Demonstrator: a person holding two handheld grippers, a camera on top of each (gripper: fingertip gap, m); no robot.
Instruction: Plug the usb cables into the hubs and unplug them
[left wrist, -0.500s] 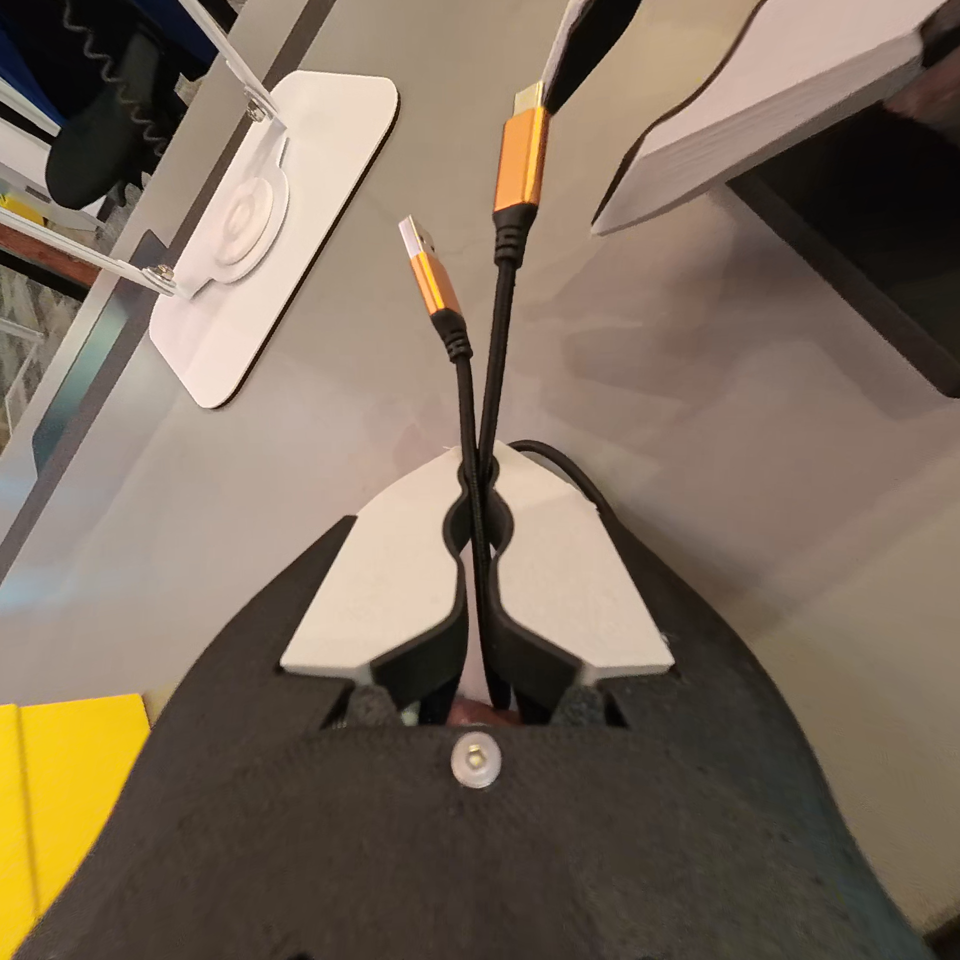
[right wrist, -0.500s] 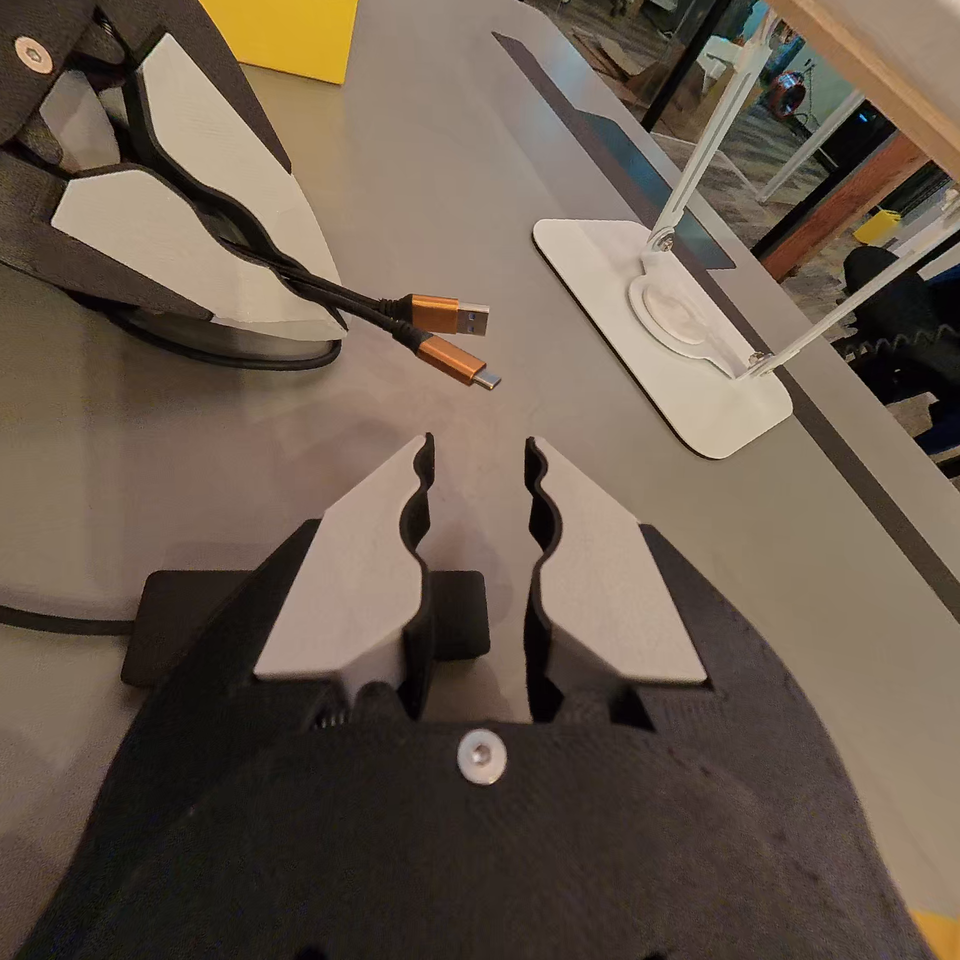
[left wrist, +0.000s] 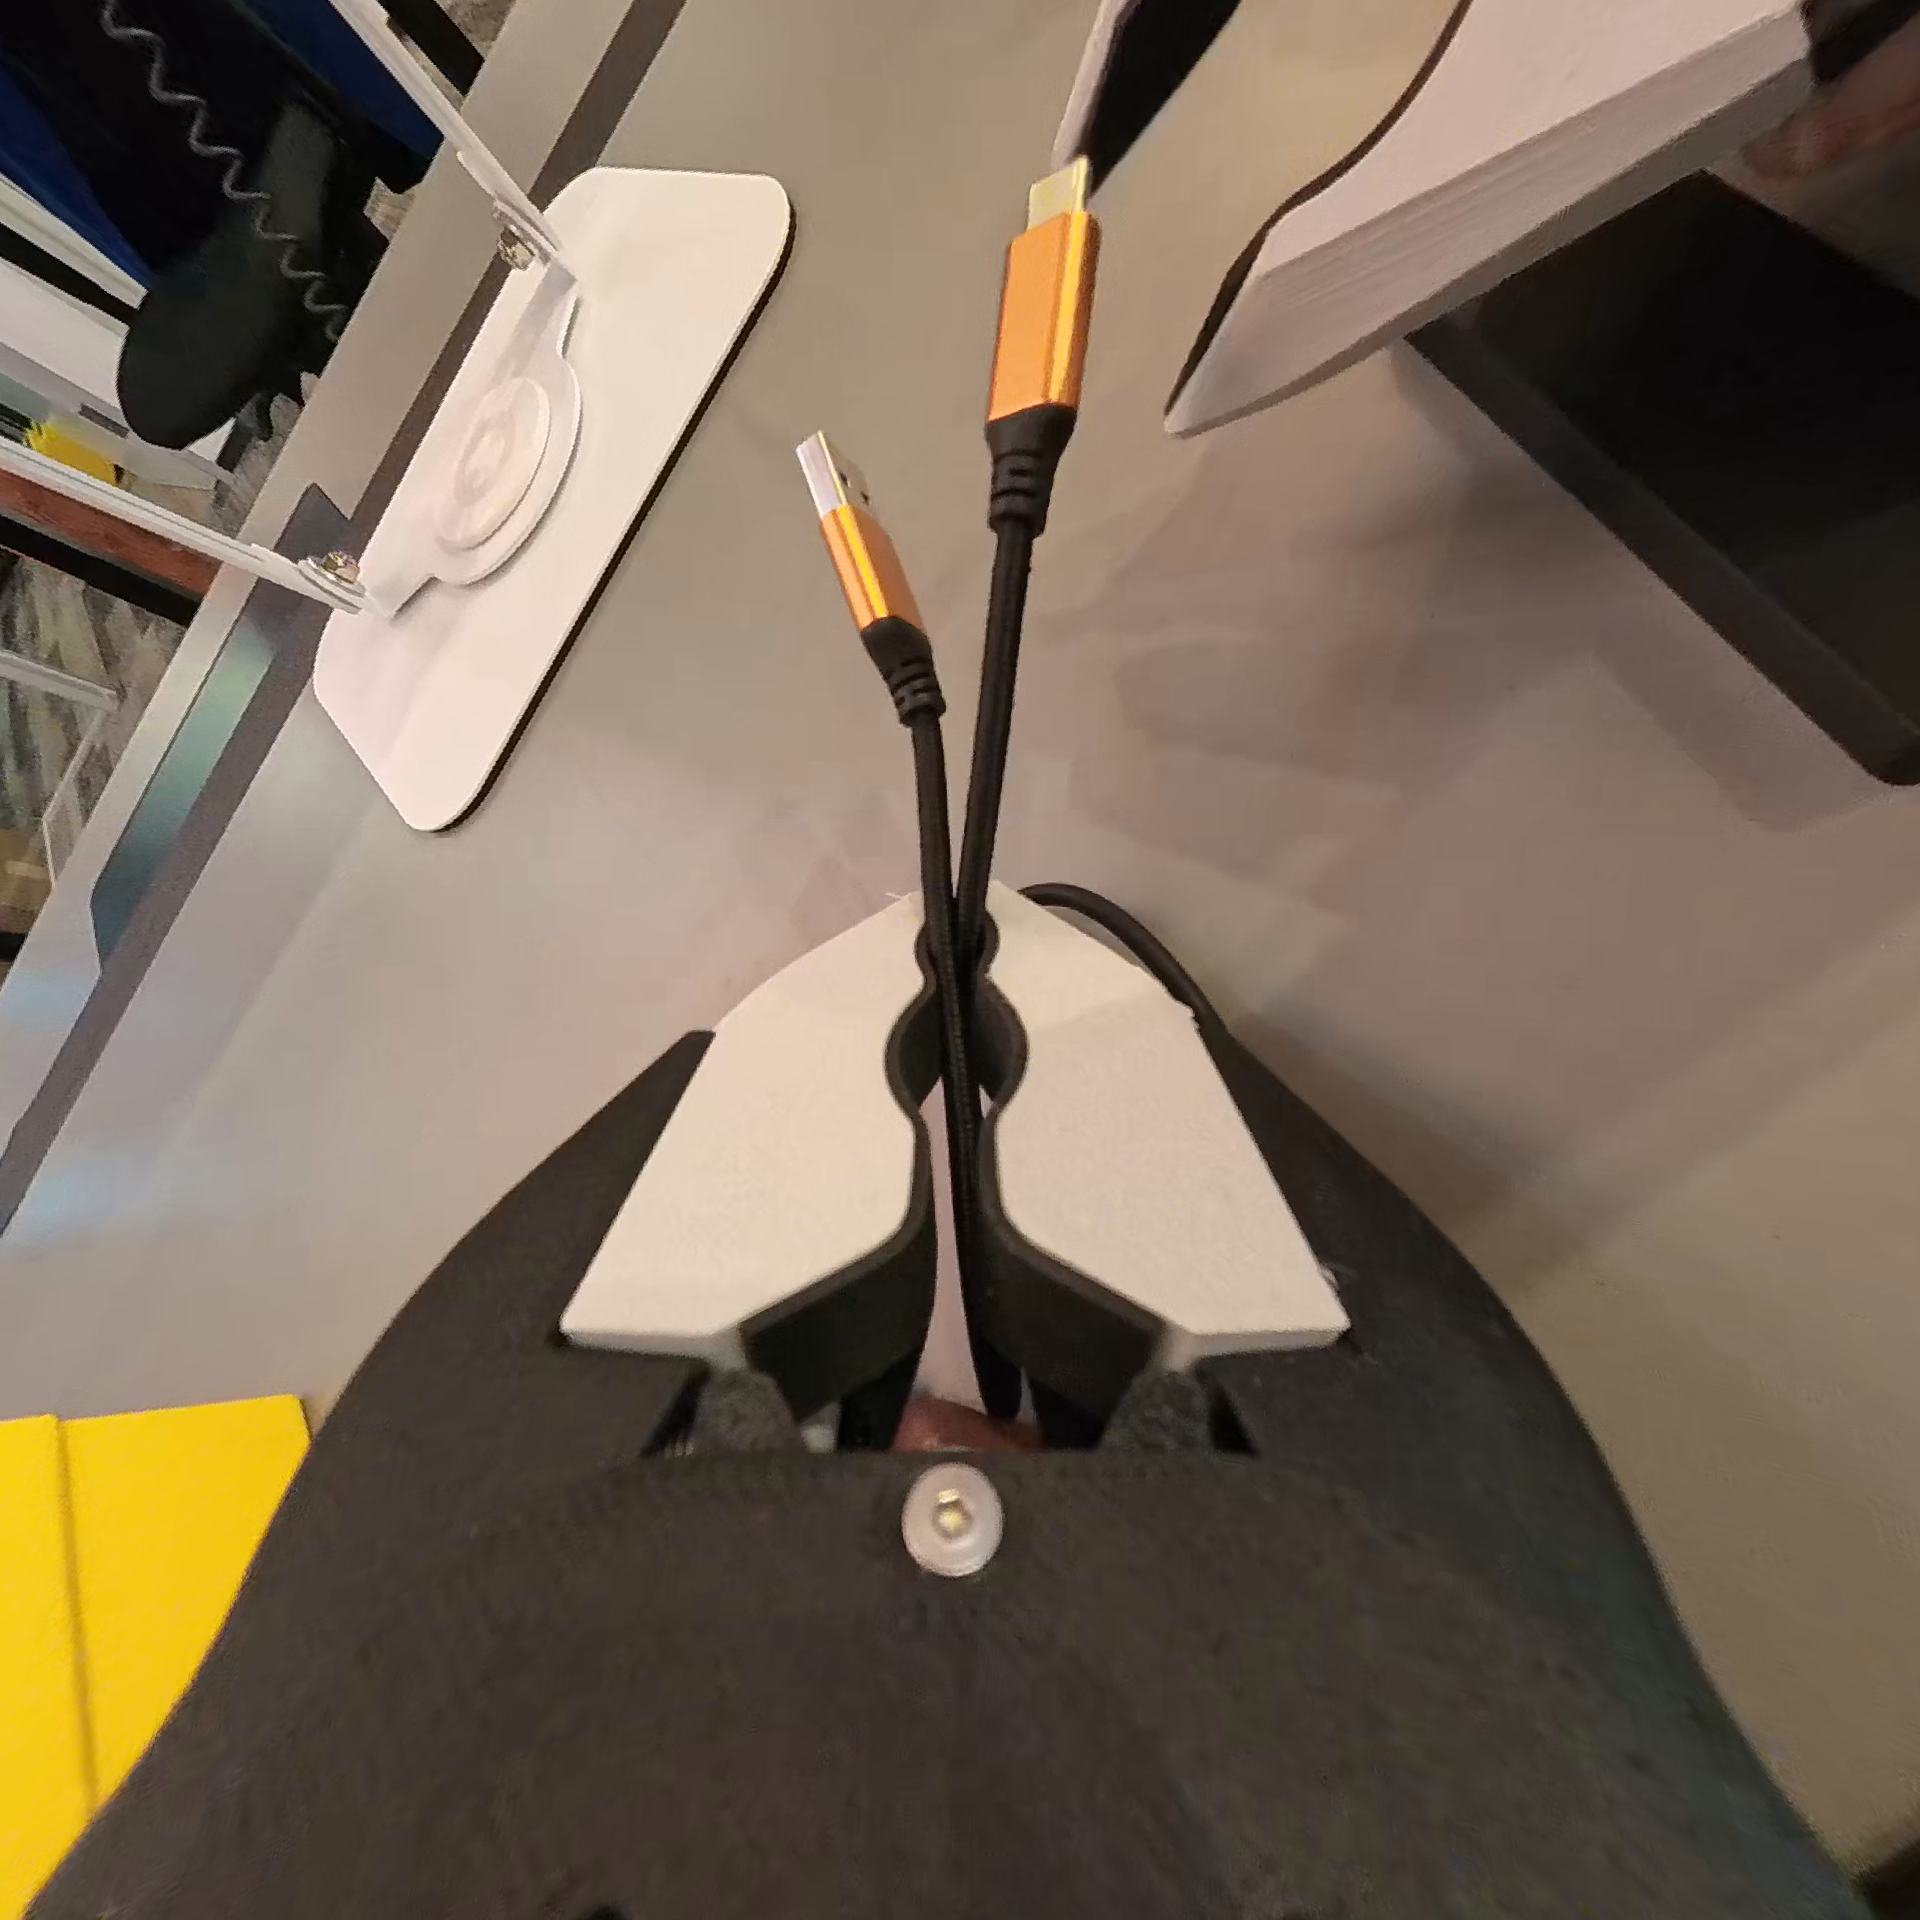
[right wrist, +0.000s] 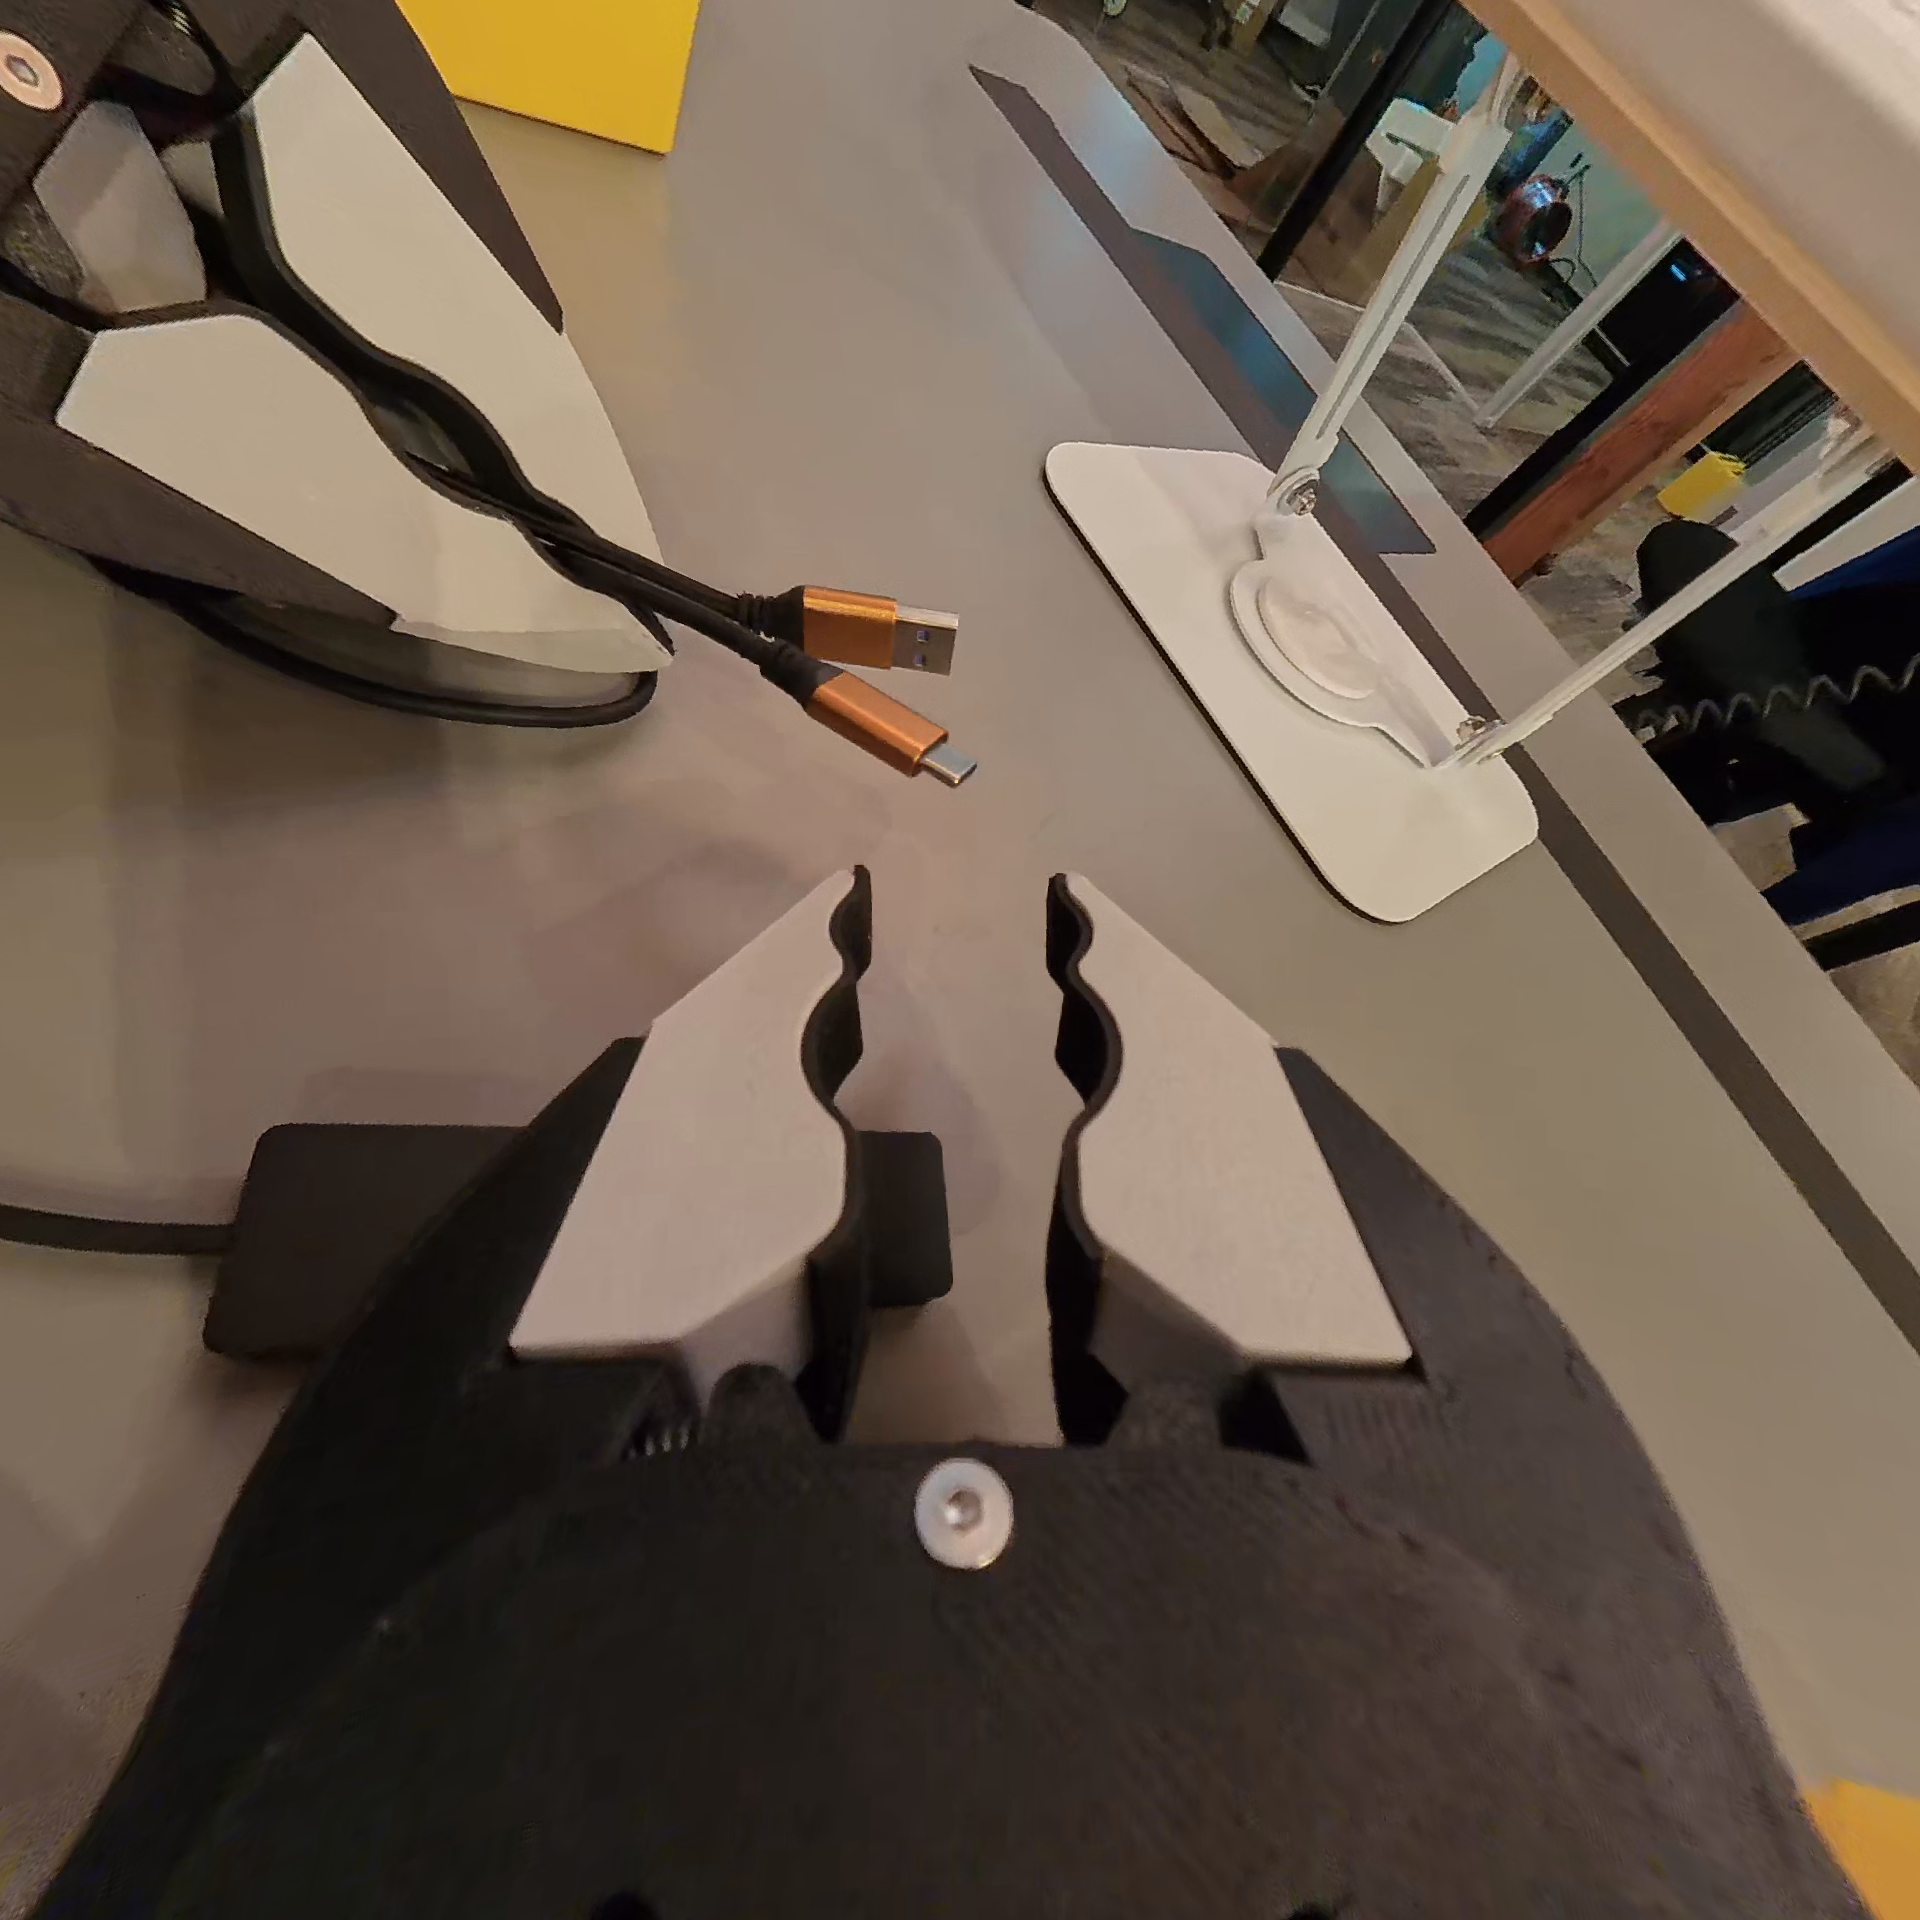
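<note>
The two usb cables [left wrist: 961, 831] have black braided cords, and each one ends in an orange metal sleeve with a black ribbed collar behind it. One plug is the wide flat silver kind [right wrist: 920, 644]; the other is the small rounded kind [right wrist: 948, 769]. The left gripper [left wrist: 956, 925] has its jaws pressed together on both cords, which cross each other in the wavy slot between the white fingers [left wrist: 790, 1143], so the plug ends stand free in the air above the grey bench [left wrist: 520, 1039], not touching it. The long axis of each plug continues the line of the fingers, pointing forward from the left gripper toward the far edge of the bench and spreading a little apart. The left wrist view shows the small plug reaching up close to one white finger of the other gripper, near the top edge of the picture. The right wrist view shows the plugs from the side, one above the other, just beyond the tips of the right gripper [right wrist: 956, 894], whose jaws are spread with only bench surface between them. Only this view shows the flat black hub [right wrist: 312, 1236] that lies on the bench under the right gripper, with its cord going out to the left, and a loop of black cable [right wrist: 540, 717] lying on the bench under the left gripper. A white lamp base [right wrist: 1195, 582] stands near the far edge of the bench in both views, and a yellow sheet [left wrist: 114, 1621] lies toward one corner.
</note>
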